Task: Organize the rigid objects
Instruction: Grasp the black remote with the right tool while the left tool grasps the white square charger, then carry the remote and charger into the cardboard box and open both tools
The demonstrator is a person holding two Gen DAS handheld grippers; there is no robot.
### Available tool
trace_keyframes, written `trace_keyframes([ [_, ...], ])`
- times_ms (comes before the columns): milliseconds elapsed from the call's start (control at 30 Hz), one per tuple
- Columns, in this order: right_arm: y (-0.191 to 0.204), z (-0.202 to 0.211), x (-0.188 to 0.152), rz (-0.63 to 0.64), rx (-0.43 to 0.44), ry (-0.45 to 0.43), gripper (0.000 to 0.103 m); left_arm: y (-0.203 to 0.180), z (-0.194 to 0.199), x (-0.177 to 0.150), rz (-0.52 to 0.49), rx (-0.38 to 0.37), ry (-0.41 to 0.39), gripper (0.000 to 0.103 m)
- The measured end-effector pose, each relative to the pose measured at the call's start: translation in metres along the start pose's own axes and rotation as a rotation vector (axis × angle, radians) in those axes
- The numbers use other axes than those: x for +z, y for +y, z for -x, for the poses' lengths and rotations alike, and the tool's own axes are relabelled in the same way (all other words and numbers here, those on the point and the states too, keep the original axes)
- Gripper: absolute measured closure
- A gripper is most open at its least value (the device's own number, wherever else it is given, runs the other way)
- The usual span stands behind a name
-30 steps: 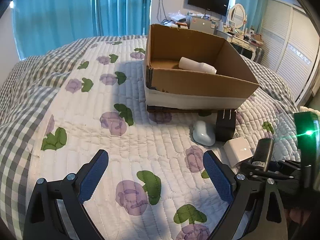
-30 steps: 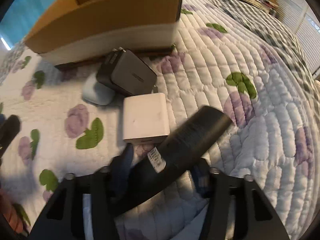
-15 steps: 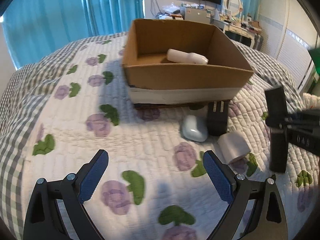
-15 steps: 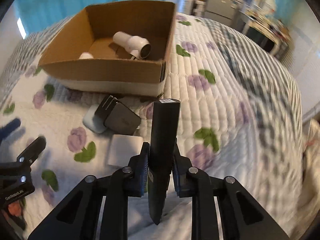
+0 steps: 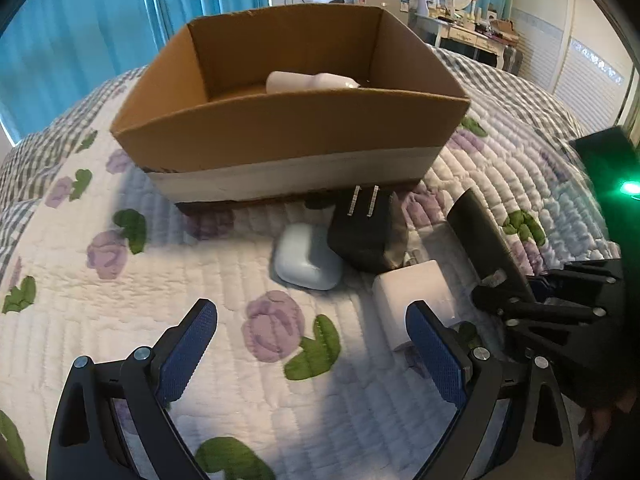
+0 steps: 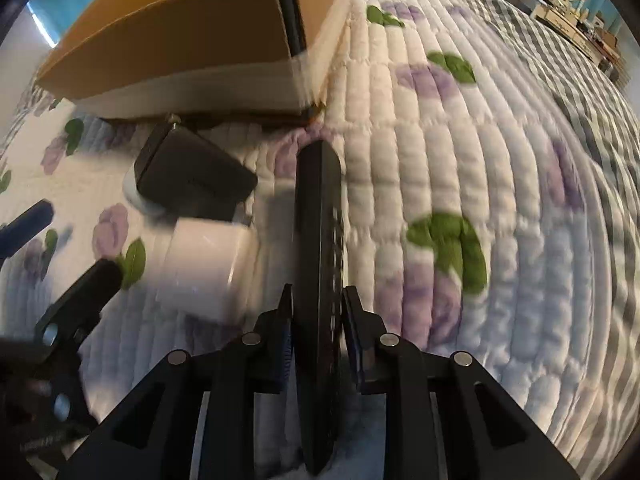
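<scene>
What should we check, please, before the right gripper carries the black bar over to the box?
1. Right gripper shut on the black bar: ok.
2. Bar centred in the grip: cannot tell; its ends stick out both ways.
3. Box open on top, room beside the white bottle: ok.
4. Left gripper open and holding nothing: ok.
5. Left gripper out of the right one's path: cannot tell; they sit close together.

Right hand-held gripper (image 6: 318,312) clamps black remote (image 6: 318,216) (edge-on), near cardboard box (image 6: 192,52).
</scene>
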State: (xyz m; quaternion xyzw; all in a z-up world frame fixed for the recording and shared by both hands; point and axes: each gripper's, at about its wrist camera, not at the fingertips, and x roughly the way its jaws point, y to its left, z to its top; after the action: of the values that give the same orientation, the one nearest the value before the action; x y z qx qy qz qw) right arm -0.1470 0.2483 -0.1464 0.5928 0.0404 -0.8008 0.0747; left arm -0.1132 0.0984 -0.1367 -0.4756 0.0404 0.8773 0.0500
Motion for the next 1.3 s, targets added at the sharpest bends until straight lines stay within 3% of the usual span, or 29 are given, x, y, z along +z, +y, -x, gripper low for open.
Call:
trace_keyframes([
  [267,-0.016,0.035,0.005,-0.015,0.007,-0.124,0.085,-0.030,-0.012,-0.002,-0.048,-0.053,0.044,0.006],
  [400,-0.028,0.037,0.011,-0.025,0.023,-0.120,0.085,-0.046,-0.027,0.001,-0.044,-0.057,0.078,0.006],
  [467,-0.029,0.032,0.013,-0.029,0.018,-0.105,0.085,-0.049,-0.035,0.001,-0.034,-0.067,0.101,0.013],
  [600,-0.023,0.025,0.006,-0.017,0.002,-0.097,0.085,-0.050,-0.048,-0.002,-0.004,-0.160,0.147,0.045],
  [767,-0.021,0.026,0.002,-0.018,0.004,-0.105,0.085,-0.047,-0.031,-0.004,-0.024,-0.126,0.106,0.048],
  [1033,-0.001,0.060,0.003,0.027,-0.007,-0.175,0.085,-0.014,0.039,-0.002,-0.017,-0.109,-0.019,0.050],
  [1300,0.019,0.133,0.029,0.055,-0.011,-0.309,0.085,0.028,0.104,0.049,0.009,-0.117,-0.173,0.050],
])
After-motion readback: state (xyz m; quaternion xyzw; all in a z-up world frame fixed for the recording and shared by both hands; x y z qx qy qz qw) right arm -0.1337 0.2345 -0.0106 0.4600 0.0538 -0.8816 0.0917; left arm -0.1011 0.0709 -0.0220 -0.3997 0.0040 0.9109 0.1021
